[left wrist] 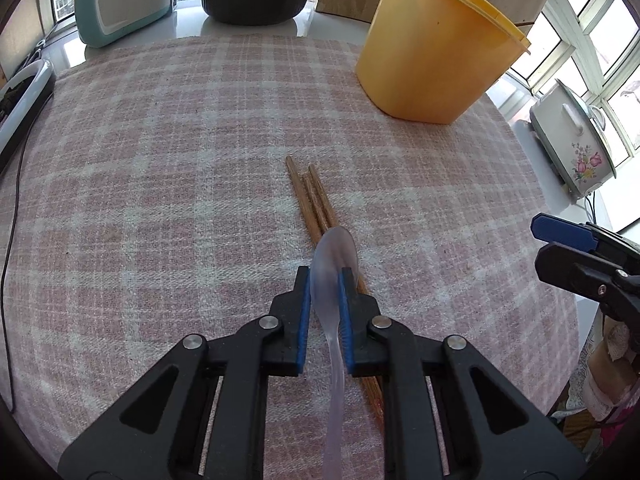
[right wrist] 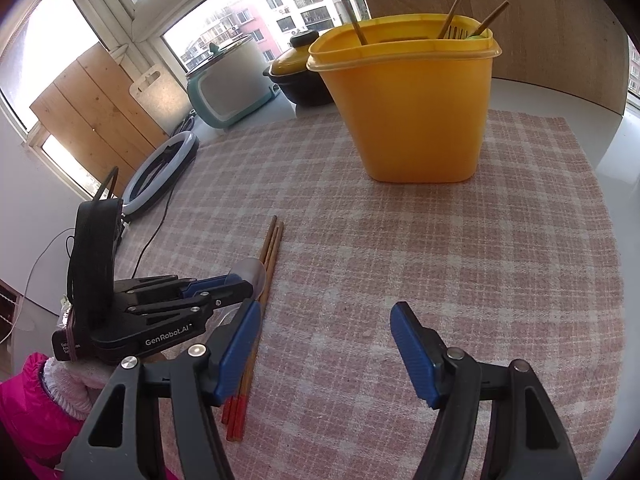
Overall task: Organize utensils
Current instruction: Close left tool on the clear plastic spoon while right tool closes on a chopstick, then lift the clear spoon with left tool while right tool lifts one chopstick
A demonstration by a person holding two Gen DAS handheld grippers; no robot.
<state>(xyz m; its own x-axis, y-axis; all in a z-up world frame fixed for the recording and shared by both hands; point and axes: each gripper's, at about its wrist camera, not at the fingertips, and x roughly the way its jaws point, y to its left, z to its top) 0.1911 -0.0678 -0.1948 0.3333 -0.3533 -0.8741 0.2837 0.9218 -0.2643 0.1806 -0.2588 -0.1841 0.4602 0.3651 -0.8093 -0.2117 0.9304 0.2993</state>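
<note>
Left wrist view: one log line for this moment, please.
left tool: shut on clear plastic spoon | chopsticks: on checked cloth, under spoon | right tool: open, empty | yellow holder: upright

Spoon point(left wrist: 335, 320) handle running off the lower edge, chopsticks point(left wrist: 316, 200) partly hidden beneath spoon and gripper fingers point(left wrist: 352, 320), yellow holder's point(right wrist: 416, 108) contents mostly concealed by its wall.

Both handheld claws share black plastic frames, silver round-head screws and ribbed blue finger pads point(right wrist: 412, 354). The left claw point(right wrist: 236, 282) carries white "GenRobot.AI" lettering on its side. A bright pink sleeve point(right wrist: 28, 404) with a pale knitted cuff point(right wrist: 68, 384) shows behind it.
</note>
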